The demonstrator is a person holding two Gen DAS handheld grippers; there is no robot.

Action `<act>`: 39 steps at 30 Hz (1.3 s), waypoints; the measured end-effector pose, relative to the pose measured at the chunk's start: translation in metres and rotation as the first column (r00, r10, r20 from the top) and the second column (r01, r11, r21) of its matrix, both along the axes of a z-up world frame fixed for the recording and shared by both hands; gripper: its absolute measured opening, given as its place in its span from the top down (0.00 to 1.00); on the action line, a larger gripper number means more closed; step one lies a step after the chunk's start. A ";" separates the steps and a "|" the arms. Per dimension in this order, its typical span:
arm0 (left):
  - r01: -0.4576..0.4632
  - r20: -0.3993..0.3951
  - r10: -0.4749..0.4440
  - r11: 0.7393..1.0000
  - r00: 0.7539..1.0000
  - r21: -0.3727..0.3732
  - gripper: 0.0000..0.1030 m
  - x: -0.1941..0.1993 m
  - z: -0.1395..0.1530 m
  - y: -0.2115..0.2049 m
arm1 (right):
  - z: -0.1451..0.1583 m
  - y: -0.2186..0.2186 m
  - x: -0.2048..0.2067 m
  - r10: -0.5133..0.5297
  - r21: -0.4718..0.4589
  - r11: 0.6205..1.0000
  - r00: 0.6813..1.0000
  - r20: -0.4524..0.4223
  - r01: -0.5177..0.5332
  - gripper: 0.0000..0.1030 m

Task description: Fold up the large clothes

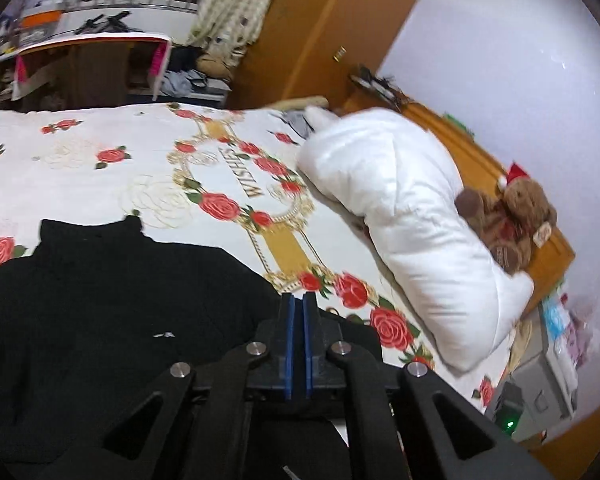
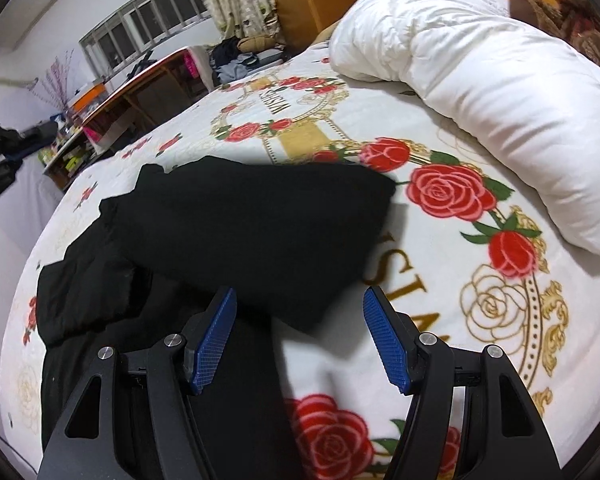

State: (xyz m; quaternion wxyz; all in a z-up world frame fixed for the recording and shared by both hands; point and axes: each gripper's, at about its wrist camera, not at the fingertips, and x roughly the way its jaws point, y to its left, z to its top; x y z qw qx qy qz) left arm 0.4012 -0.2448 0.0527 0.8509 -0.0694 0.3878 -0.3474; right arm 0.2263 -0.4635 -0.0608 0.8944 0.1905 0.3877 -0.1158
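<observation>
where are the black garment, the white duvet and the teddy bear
black garment [image 2: 260, 224], right wrist view, middle of the folded-over part
white duvet [image 1: 404, 208], left wrist view, middle of the roll
teddy bear [image 1: 512, 220], left wrist view, its body

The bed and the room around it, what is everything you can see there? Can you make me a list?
black garment: one, black, part folded, near side of the bed
blanket: one, white with red roses, covers the bed
duvet: one, white, bunched along the headboard side
teddy bear: one, brown with a red hat, on the duvet by the headboard
headboard: one, orange wood, against the wall
desk: one, wooden, beyond the bed under the window
curtain: one, cream patterned, beside the window
left gripper: fingers together, over the garment's edge
right gripper: fingers apart, above the garment
</observation>
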 end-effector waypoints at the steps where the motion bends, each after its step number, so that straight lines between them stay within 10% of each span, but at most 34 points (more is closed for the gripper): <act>1: -0.007 0.001 0.006 1.000 1.000 0.010 0.96 0.002 -0.002 0.003 | 0.000 0.001 0.001 -0.004 -0.004 1.000 1.000 0.001 0.004 0.36; 6: 0.021 -0.077 -0.016 0.998 0.997 0.067 0.85 0.010 -0.043 0.000 | -0.003 0.002 0.001 -0.019 0.027 0.999 1.000 0.003 0.019 0.36; 8: 0.042 -0.130 -0.033 0.997 0.991 0.064 0.37 0.010 -0.069 -0.004 | -0.006 0.003 0.001 -0.009 0.024 1.000 1.000 -0.006 0.009 0.36; 10: 0.068 -0.204 -0.059 0.997 0.977 0.037 0.23 0.010 -0.095 -0.011 | -0.008 0.003 0.000 0.008 0.021 1.000 1.000 -0.007 -0.008 0.36; 26: 0.201 -0.438 -0.146 0.976 0.887 0.082 0.24 0.024 -0.206 -0.087 | -0.027 -0.013 -0.008 0.002 0.013 1.000 1.000 -0.022 -0.002 0.36; 32: 0.210 -0.417 -0.153 0.973 0.896 0.093 0.76 0.017 -0.195 -0.098 | -0.032 -0.019 -0.008 -0.019 0.022 1.000 0.999 -0.032 0.020 0.36; 39: 0.151 -0.350 -0.142 0.989 0.926 -0.001 0.81 0.011 -0.145 -0.075 | -0.023 -0.017 -0.008 -0.027 0.010 1.000 0.999 -0.024 0.028 0.36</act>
